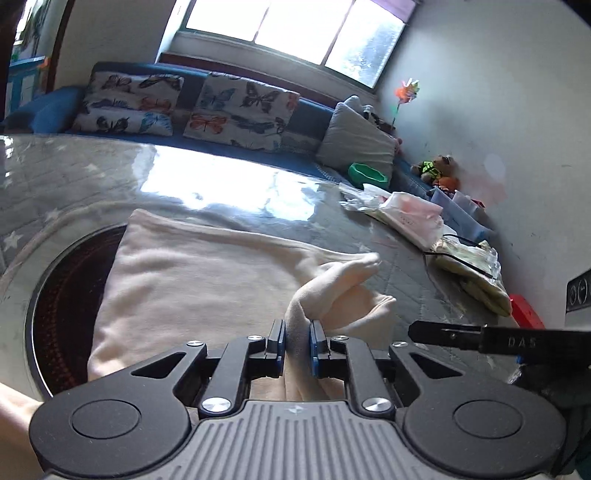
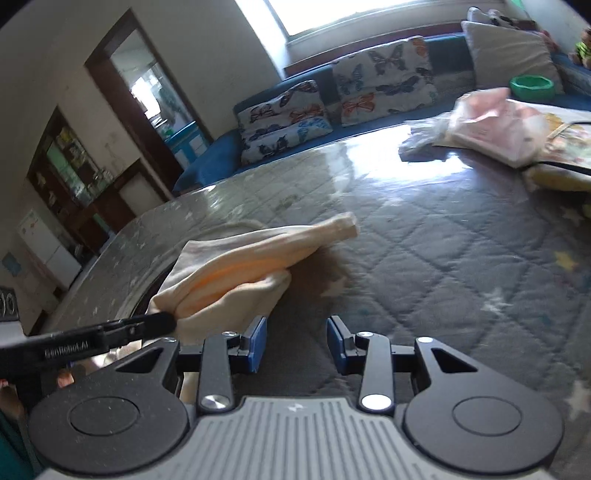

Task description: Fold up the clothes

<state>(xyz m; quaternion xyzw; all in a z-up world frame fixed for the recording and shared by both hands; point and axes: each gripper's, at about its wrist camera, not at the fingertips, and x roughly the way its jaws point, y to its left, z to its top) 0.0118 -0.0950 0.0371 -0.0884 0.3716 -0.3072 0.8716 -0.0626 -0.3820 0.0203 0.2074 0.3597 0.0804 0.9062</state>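
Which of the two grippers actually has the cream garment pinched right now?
The left gripper: its fingers clamp a bunched fold of the cream garment. The right gripper is open over bare quilt.

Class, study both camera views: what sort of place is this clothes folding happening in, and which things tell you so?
Most likely a home living room. A blue sofa with butterfly cushions sits under a window, a teddy bear rests in the corner, and the cream garment lies on a quilted, star-patterned table cover.

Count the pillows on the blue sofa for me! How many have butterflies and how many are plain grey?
Butterfly pillows: 2, one and another
Plain grey pillow: 1
Total: 3 pillows on the blue sofa
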